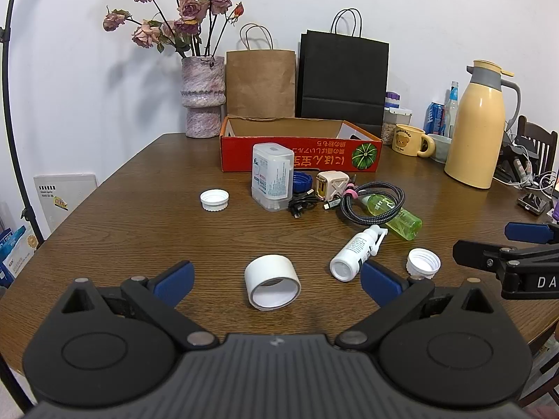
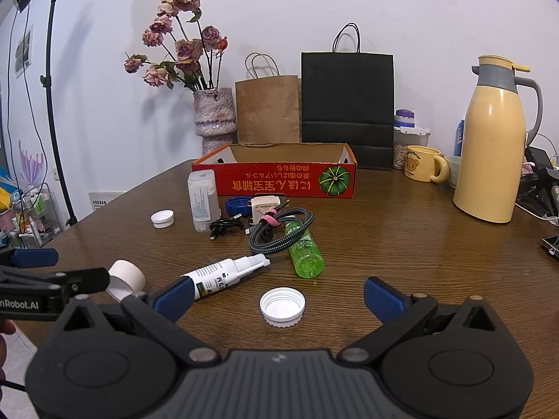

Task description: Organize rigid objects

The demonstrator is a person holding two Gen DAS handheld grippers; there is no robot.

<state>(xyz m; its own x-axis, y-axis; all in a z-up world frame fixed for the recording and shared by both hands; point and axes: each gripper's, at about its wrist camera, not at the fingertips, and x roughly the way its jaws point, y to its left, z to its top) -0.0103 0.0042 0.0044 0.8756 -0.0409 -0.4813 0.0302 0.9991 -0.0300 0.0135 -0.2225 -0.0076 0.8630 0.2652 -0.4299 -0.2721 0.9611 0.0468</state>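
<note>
Two grippers are in view, both with jaws spread wide and holding nothing. In the left wrist view the left gripper occupies the bottom of the frame; a white tape roll lies on its side on the wooden table between the blue fingertips, touching neither. A white spray bottle lies just right of centre, its base near the right-hand fingertip. In the right wrist view the right gripper frames a white cap, open side up, at lower centre, clear of both pads. A second white cap sits left of centre, apart from the cluster. Mid-frame cluster: a clear rectangular container standing upright, a blue cap behind it, a beige charger, a coiled braided cable resting over a green bottle lying flat, and a black cable. An open red cardboard box stands at upper centre, behind the cluster; its interior floor is not visible. A yellow thermos stands at right.
</note>
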